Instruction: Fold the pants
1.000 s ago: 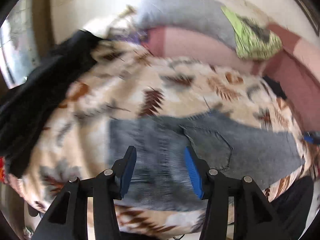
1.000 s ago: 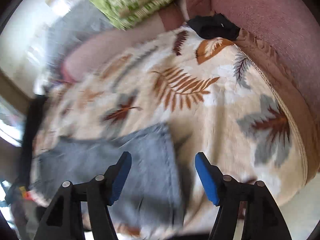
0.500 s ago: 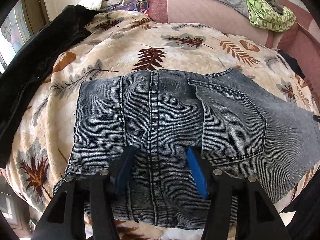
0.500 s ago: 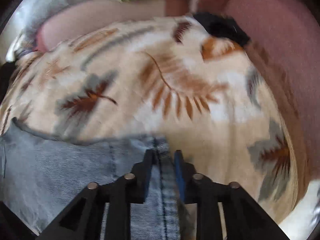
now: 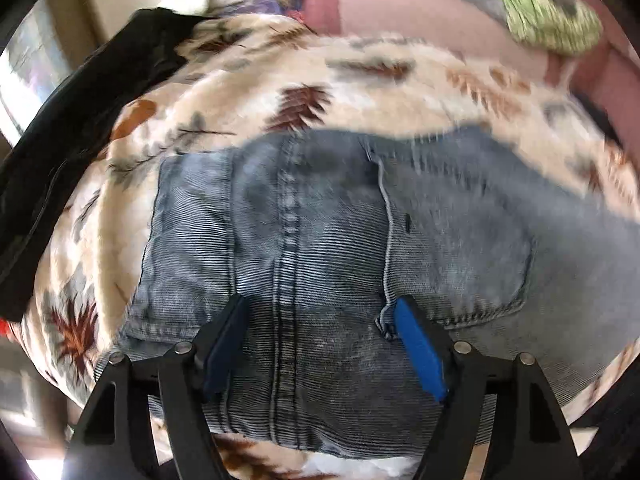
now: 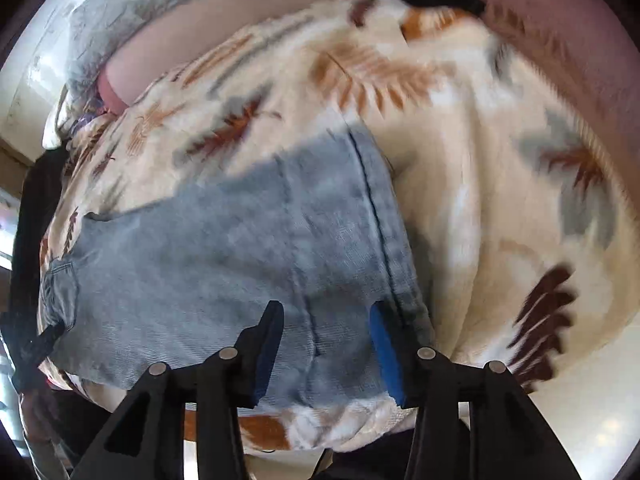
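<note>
Left claw point(image 5: 320, 312): spread and opening, nothing pinched; it points down over the pants, above the center seam near the waist.
Right claw point(image 6: 326, 322): spread and opening, nothing pinched, over the hem end.
Pants point(image 5: 400, 240): grey-blue denim, folded flat on the blanket, back pocket point(image 5: 460, 248) up.
Blanket point(image 5: 360, 88): cream with leaf print.
Black garment point(image 5: 80, 140): at the blanket's left edge.

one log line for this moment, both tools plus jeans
left tool: opening, empty | right tool: opening, empty | jeans: flat on blanket
</note>
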`<act>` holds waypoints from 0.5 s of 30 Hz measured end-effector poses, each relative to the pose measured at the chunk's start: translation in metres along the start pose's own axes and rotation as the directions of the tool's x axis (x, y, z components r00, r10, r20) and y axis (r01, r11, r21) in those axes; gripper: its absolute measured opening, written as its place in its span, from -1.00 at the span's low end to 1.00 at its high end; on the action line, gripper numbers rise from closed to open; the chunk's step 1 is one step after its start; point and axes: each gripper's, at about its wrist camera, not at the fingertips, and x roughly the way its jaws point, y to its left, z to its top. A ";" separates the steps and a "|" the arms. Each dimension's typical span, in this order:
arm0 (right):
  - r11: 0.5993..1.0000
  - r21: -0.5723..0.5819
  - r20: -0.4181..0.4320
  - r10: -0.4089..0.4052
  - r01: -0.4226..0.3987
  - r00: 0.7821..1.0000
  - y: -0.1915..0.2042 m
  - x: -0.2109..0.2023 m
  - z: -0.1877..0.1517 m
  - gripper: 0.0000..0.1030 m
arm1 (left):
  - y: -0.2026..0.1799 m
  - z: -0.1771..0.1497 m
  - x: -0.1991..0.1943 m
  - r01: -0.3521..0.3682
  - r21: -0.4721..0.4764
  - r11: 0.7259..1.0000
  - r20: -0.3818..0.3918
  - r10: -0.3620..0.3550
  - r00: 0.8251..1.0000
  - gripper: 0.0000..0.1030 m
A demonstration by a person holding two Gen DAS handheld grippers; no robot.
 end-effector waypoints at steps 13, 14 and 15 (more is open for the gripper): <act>0.800 -0.535 -0.130 0.240 -0.272 0.962 0.322 0.101 0.068 0.17 | 0.029 -0.005 0.009 -0.015 -0.163 0.987 0.089 0.030 0.996 0.54; 0.797 -0.544 -0.146 0.219 -0.263 0.965 0.333 0.115 0.068 0.17 | 0.029 -0.007 0.008 -0.017 -0.156 0.988 0.102 0.033 0.994 0.54; 0.786 -0.559 -0.179 0.195 -0.263 0.964 0.347 0.133 0.067 0.14 | 0.028 -0.008 0.008 -0.019 -0.151 0.988 0.105 0.035 0.994 0.54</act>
